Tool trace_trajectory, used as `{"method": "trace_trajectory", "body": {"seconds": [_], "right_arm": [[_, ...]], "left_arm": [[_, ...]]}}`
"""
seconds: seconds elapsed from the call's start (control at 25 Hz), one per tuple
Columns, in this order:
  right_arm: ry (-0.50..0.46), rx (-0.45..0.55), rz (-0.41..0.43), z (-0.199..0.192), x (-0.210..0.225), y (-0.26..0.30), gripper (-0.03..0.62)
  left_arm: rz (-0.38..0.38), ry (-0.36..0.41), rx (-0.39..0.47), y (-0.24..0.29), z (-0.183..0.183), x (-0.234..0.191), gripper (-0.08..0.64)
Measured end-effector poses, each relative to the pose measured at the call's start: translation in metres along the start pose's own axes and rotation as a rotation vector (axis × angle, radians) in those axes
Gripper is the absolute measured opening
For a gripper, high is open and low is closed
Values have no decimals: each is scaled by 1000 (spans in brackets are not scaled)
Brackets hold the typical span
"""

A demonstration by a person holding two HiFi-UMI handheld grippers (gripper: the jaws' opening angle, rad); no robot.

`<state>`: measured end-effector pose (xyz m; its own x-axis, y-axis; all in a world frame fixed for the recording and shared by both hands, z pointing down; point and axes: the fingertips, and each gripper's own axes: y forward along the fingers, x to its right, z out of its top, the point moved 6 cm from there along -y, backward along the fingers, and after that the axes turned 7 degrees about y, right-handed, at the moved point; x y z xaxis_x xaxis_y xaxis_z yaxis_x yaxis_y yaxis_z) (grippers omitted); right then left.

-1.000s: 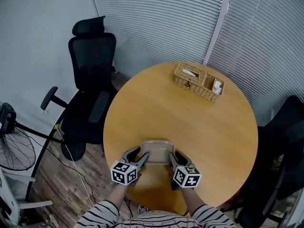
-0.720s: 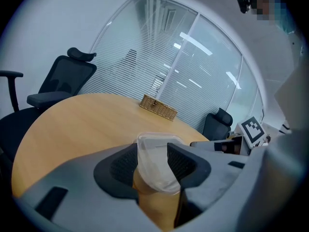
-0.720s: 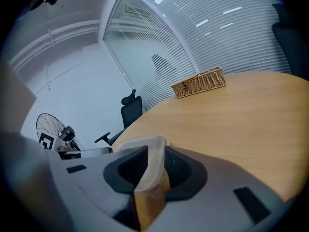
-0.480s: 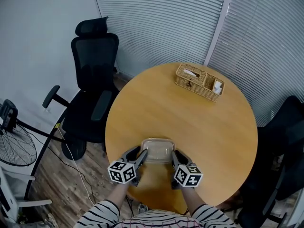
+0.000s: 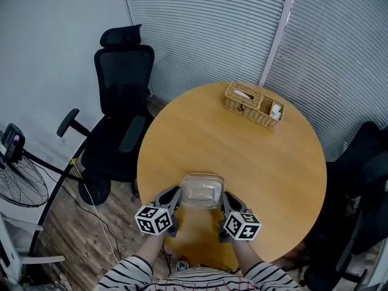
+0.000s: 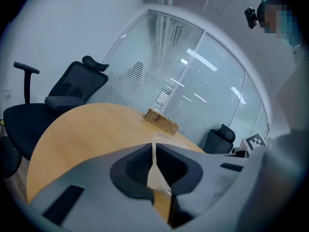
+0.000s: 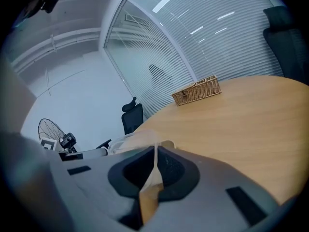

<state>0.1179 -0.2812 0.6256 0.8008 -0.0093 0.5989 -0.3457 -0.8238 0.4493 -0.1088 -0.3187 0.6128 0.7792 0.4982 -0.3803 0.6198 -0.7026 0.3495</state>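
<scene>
1. Fan [image 5: 21, 183] at nine o'clock: cut by the left edge.
2. Office chair [image 5: 364, 183] at four o'clock: cut by the right edge.
3. Wicker basket [image 5: 253, 105]: contents too small to tell.
4. Clear container [image 5: 202, 191]: contents unclear.

There are two tools, the left tool [image 5: 174, 195] and the right tool [image 5: 224, 199]. One clear container [image 5: 201, 191] hangs between them, with one edge pinched in each tool's jaws. One round worktop [image 5: 242, 156] lies under both tools. One wicker basket [image 5: 253, 105] stands well ahead of the tools, and it has two compartments. There are two black office chairs, the left chair [image 5: 121, 102] out beyond the left tool and the right chair [image 5: 364, 180] out beyond the right tool. One fan [image 5: 21, 185] stands farther left. Two striped sleeves [image 5: 130, 274] show behind the tools.
</scene>
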Motion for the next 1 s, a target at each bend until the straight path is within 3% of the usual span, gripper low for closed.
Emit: {"method": "trace_trajectory", "body": {"seconds": [1.0], "right_arm": [[-14,123,43,-39,-80,-116,41]], "left_arm": [[-72,14,176,-133,15,51,41]]}}
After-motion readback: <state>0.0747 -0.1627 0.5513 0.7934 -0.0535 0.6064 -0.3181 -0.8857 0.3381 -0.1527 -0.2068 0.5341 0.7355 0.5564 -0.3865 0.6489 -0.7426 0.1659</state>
